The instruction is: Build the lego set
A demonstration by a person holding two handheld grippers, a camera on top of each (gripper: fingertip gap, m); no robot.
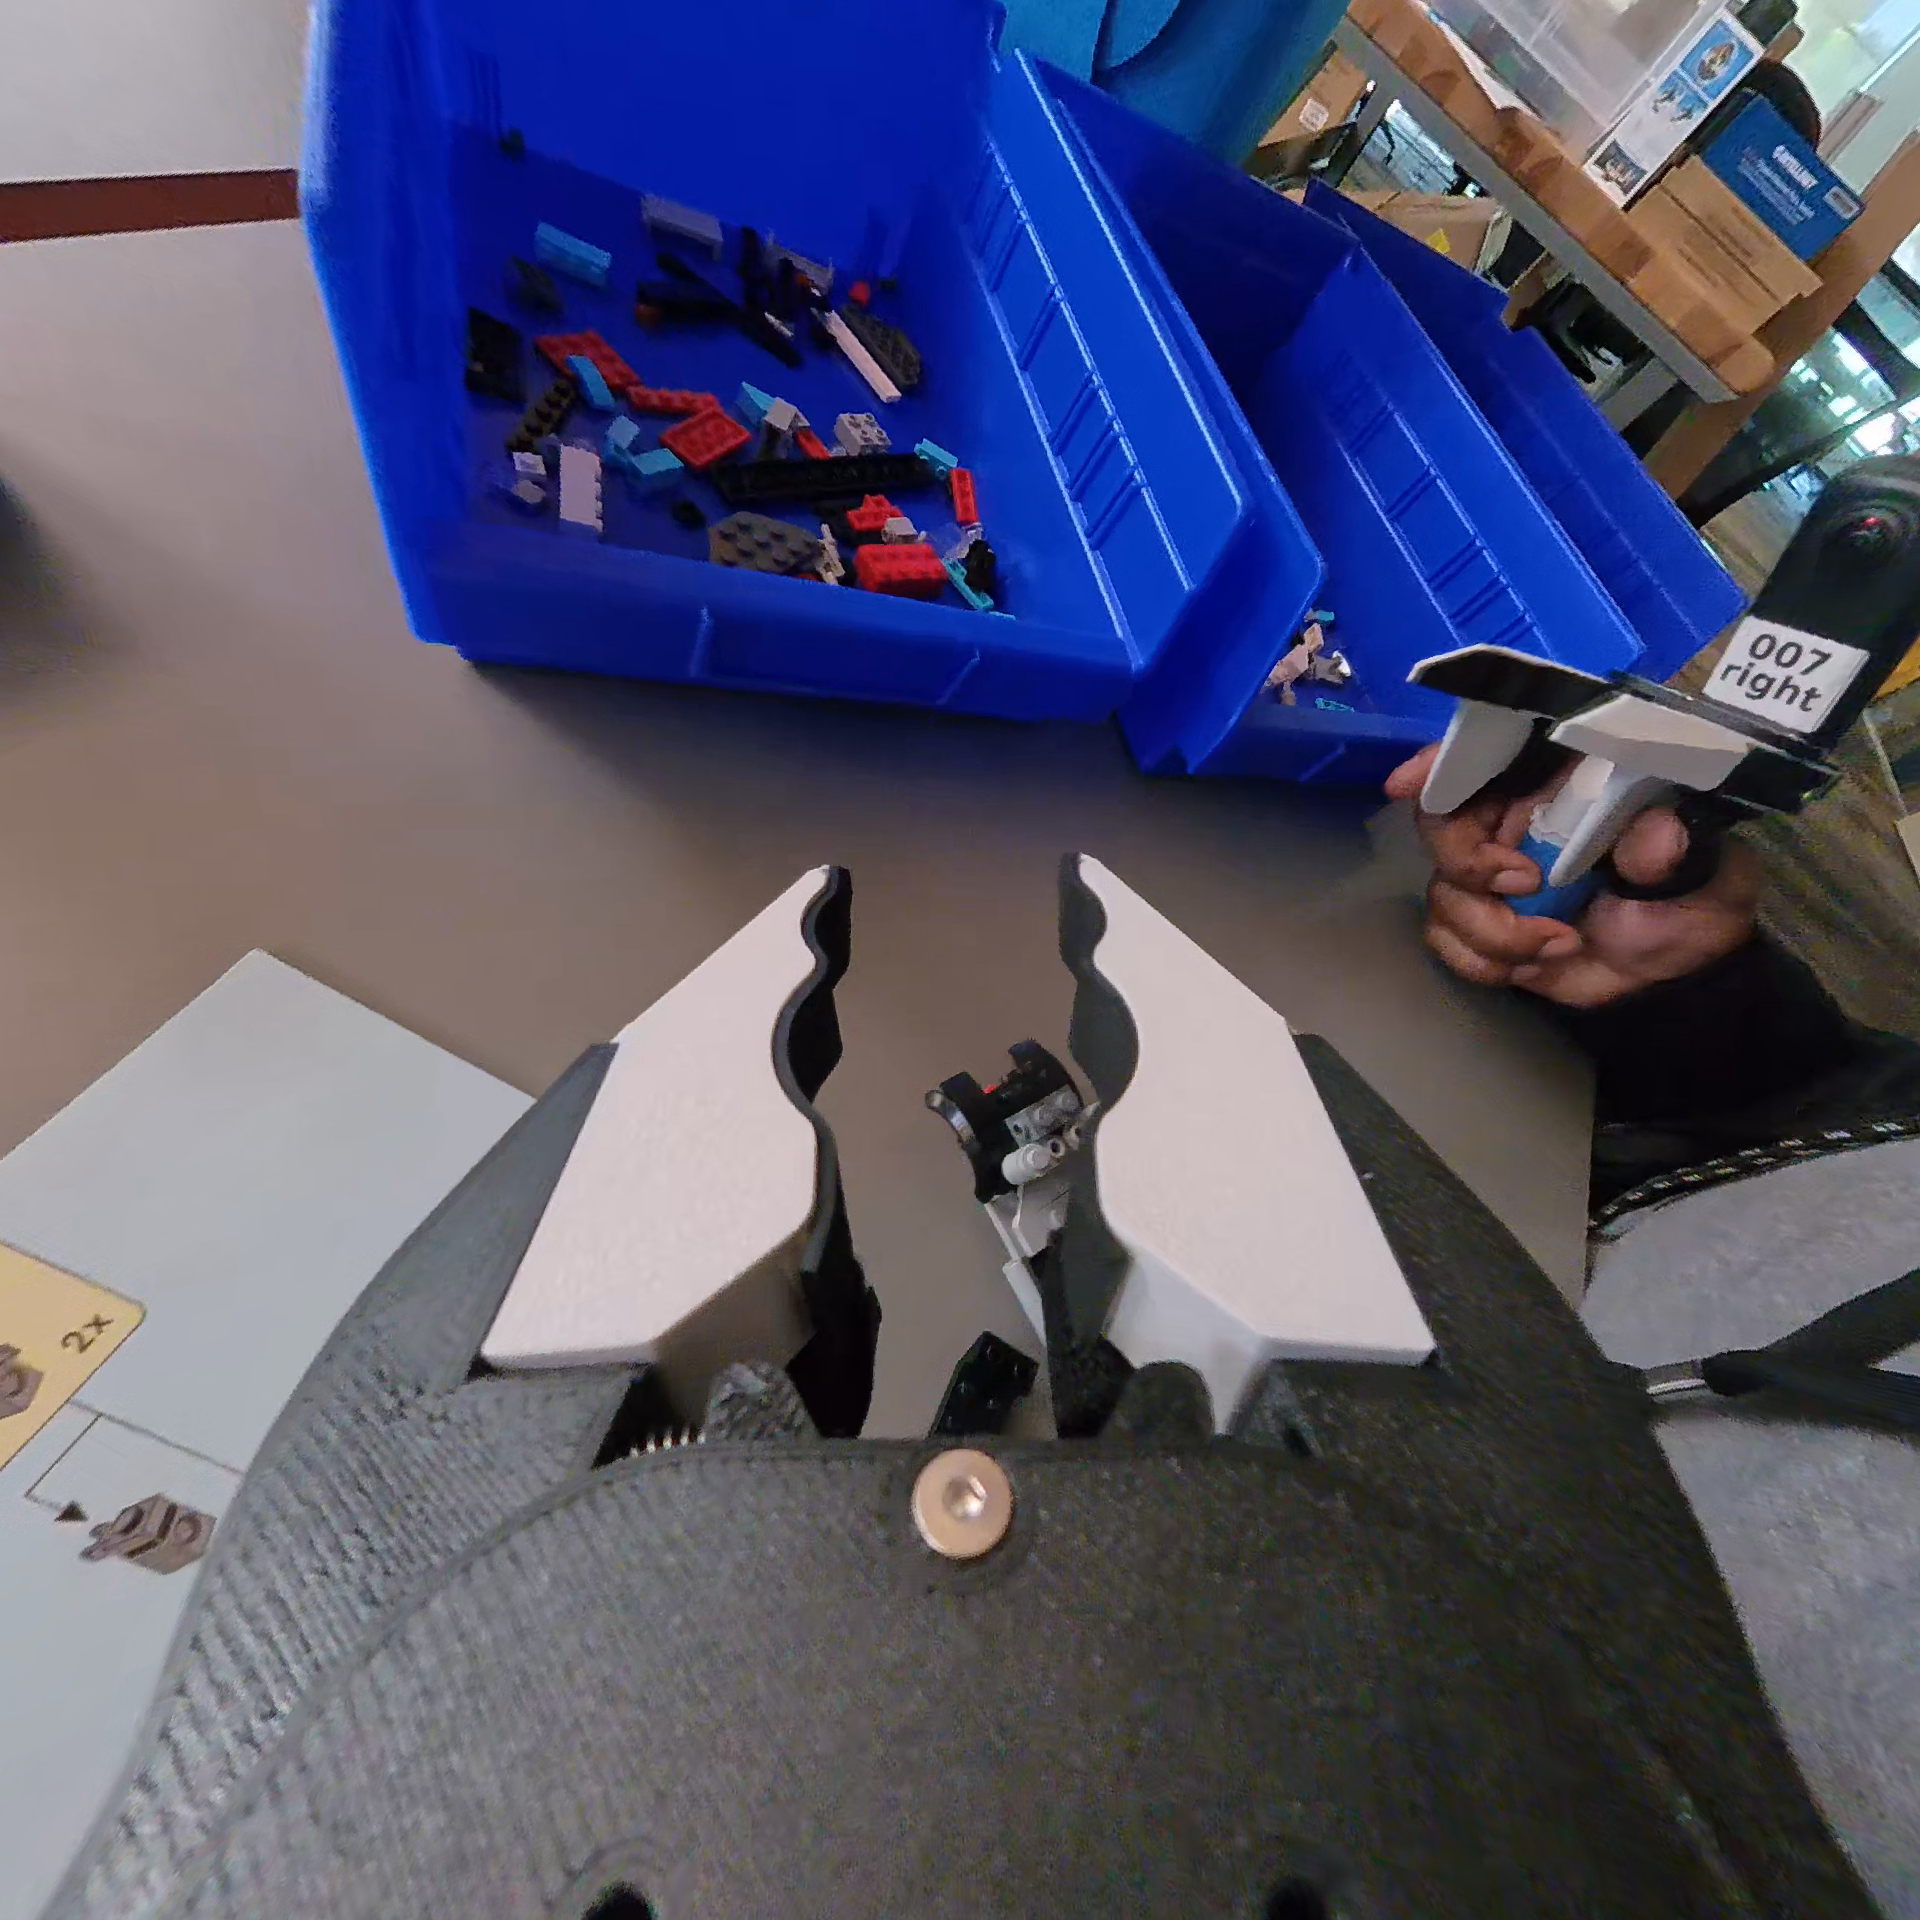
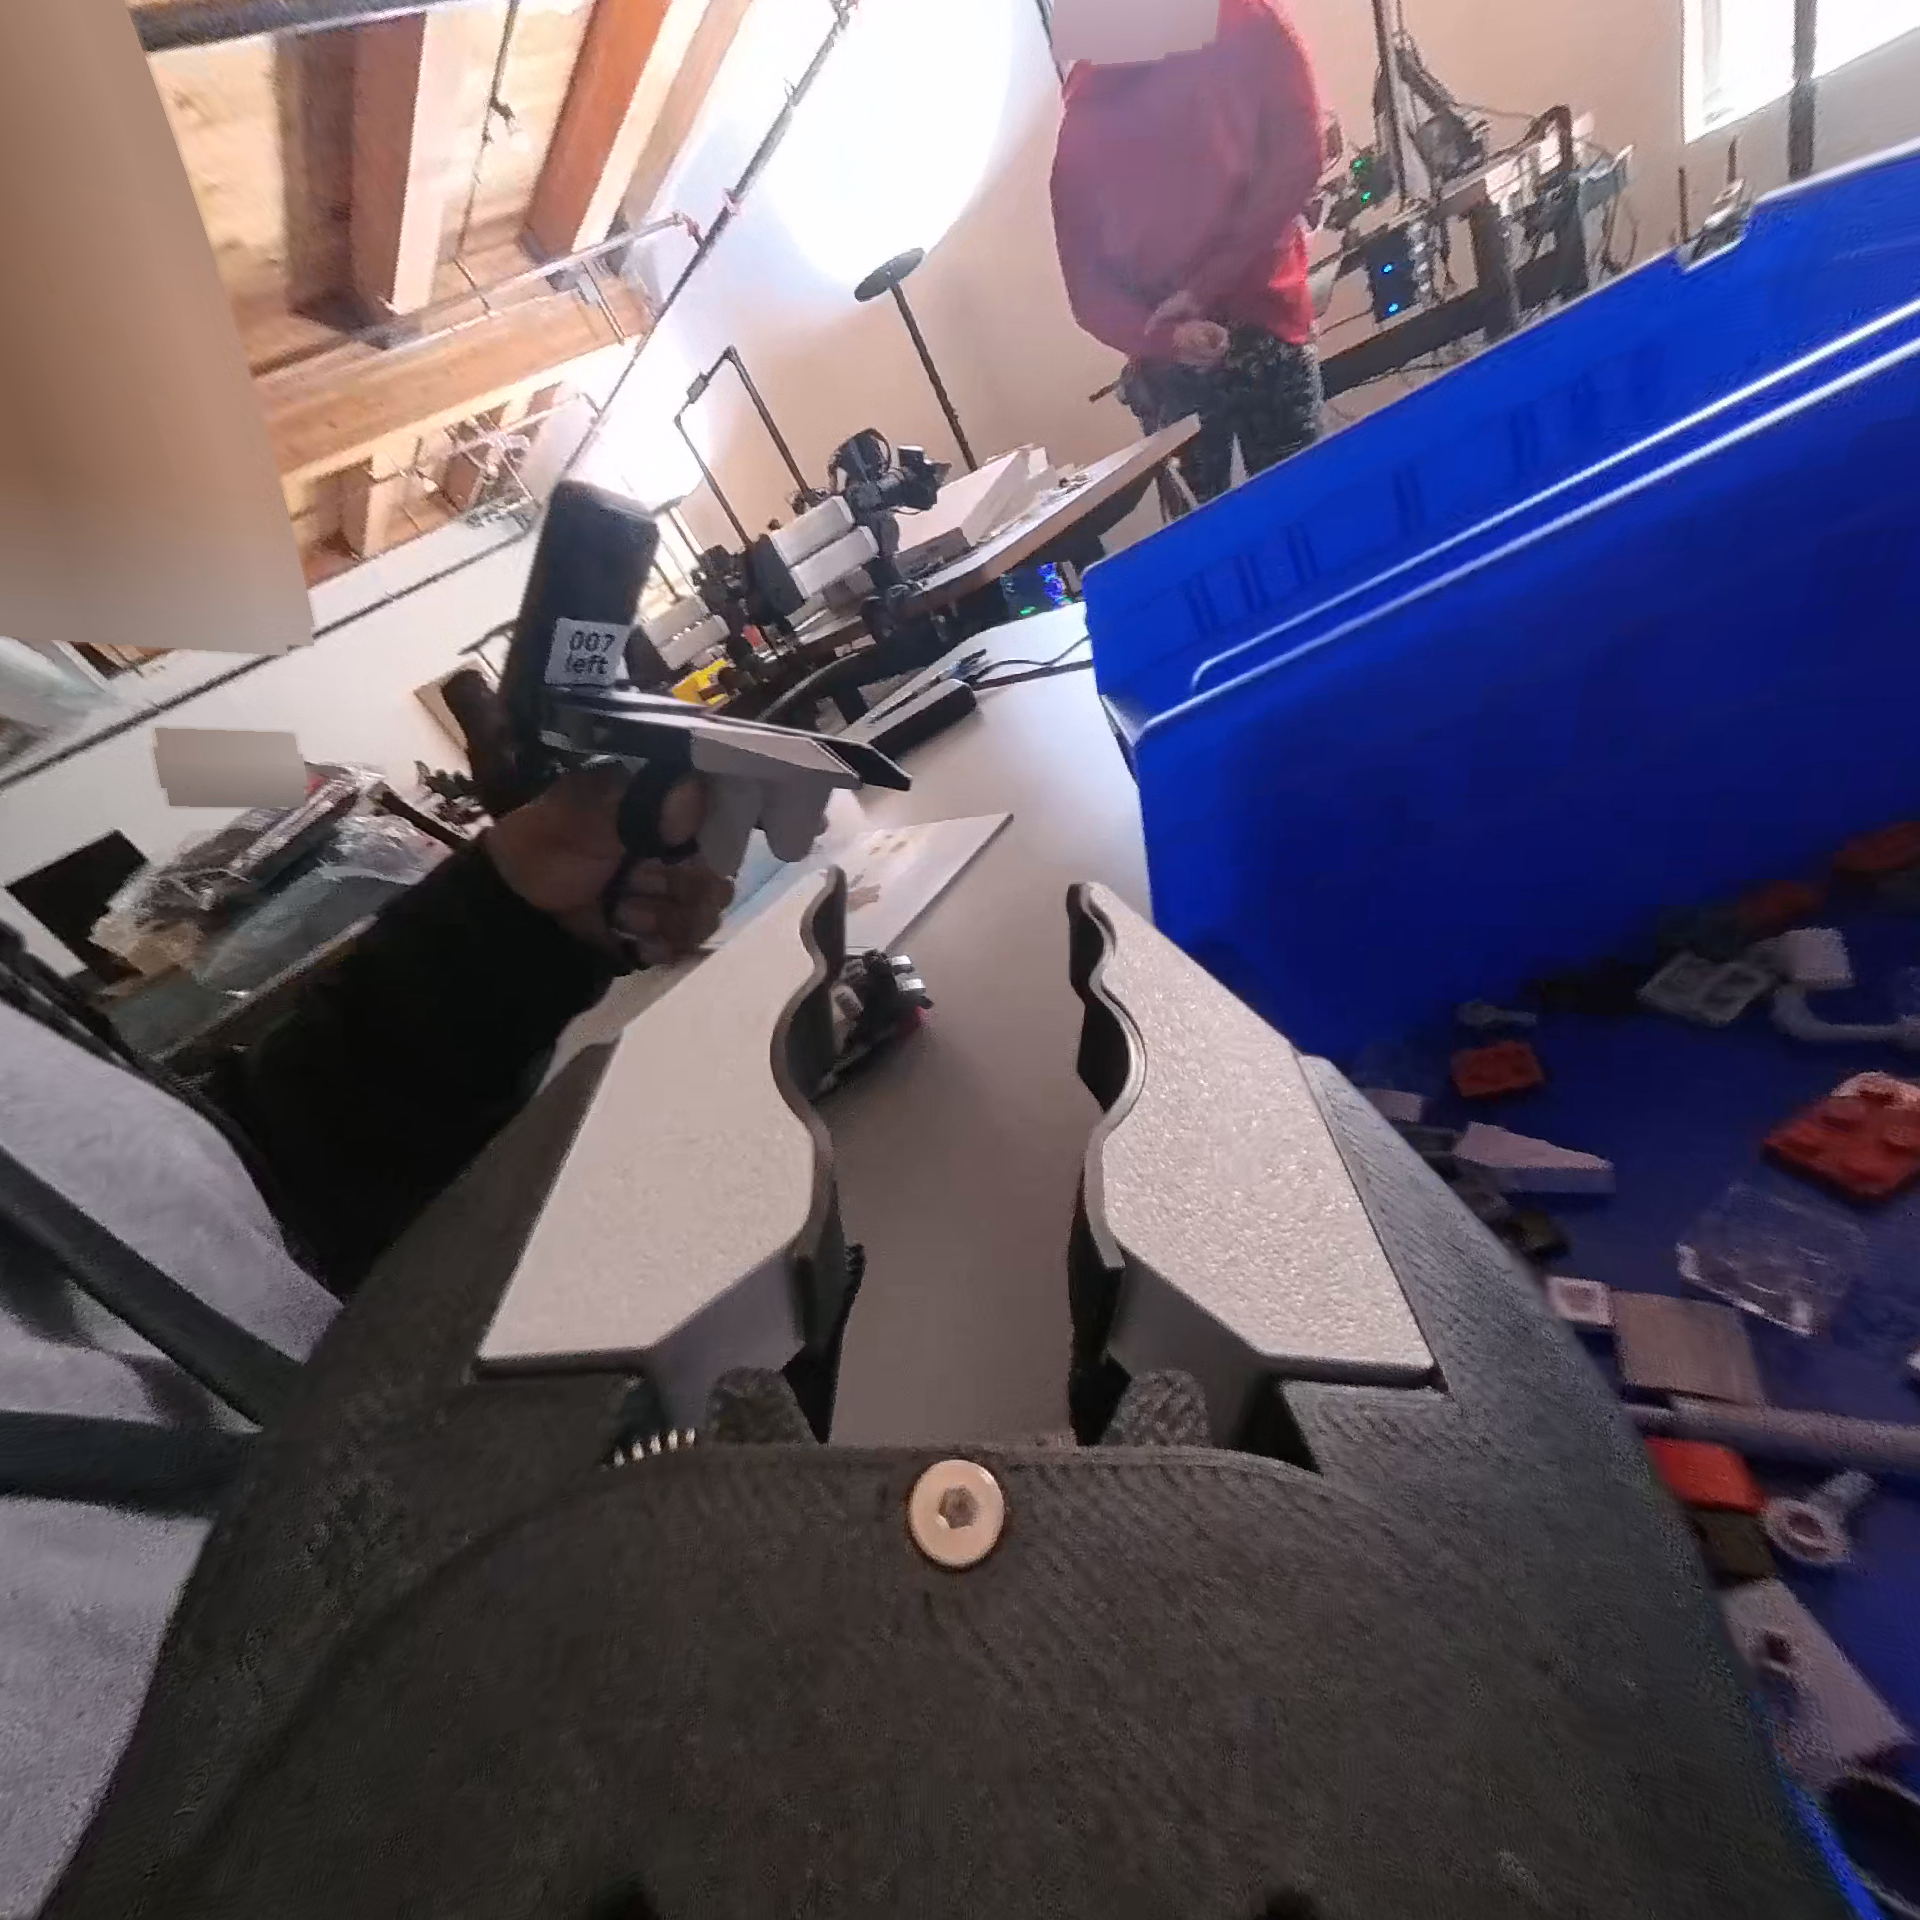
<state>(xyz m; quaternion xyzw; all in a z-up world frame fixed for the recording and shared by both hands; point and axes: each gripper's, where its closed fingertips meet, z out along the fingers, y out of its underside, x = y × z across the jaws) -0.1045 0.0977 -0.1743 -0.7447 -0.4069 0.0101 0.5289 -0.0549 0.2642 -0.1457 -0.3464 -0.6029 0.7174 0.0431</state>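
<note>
In the left wrist view, our left tool hung released over the partly built model at frame centre on the grey worktop; closing carelessly could knock it apart. The loose bricks lay in the blue bin at upper centre.

In the right wrist view, our right tool was released too, beside another blue bin at right, in a cluttered workshop.
</note>
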